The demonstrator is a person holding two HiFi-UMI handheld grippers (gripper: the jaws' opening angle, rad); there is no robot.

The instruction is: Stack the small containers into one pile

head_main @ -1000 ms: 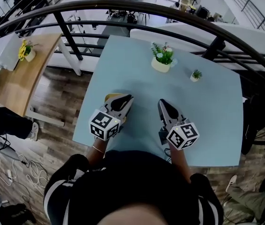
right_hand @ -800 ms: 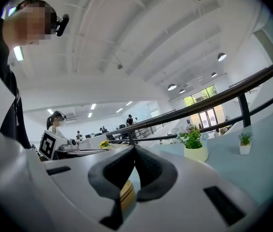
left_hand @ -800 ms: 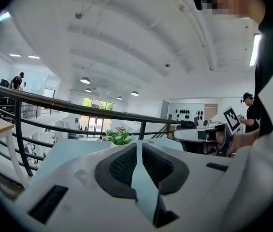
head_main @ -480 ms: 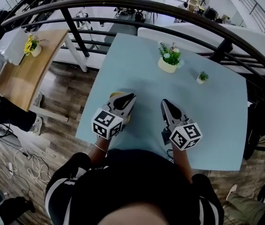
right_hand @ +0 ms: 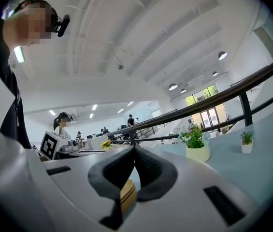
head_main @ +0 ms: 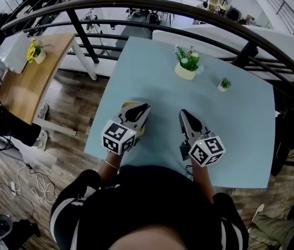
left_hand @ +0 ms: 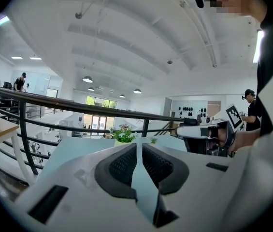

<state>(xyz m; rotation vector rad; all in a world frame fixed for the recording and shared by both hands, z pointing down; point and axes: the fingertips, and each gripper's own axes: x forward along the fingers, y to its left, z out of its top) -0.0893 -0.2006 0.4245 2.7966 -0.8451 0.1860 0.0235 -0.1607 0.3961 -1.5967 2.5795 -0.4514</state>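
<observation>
From above, the left gripper [head_main: 142,109] and the right gripper [head_main: 184,114] lie side by side over the near part of the pale blue surface [head_main: 240,129], close to the person's body. A yellow container [head_main: 127,106] sits on the surface under the left gripper, close to the surface's left edge. That gripper covers most of it, so only its rim shows.

The left gripper view shows none of the container. Its fingers [left_hand: 122,166] are all but together, with only a thin slit between them and bare surface behind it. In the right gripper view the fingers [right_hand: 148,170] touch at the tips. Low in the gap behind the tips a yellow banded edge [right_hand: 126,195] shows, and I cannot tell whether it is the same container.

Further out stand 2 plants, a flowering plant [head_main: 187,64] in a cream pot and a small potted plant [head_main: 222,84], both well apart from the grippers. A dark railing [head_main: 152,7] curves past the far edge. Beyond it to the left, a wooden table [head_main: 16,92] carries yellow flowers [head_main: 35,51].
</observation>
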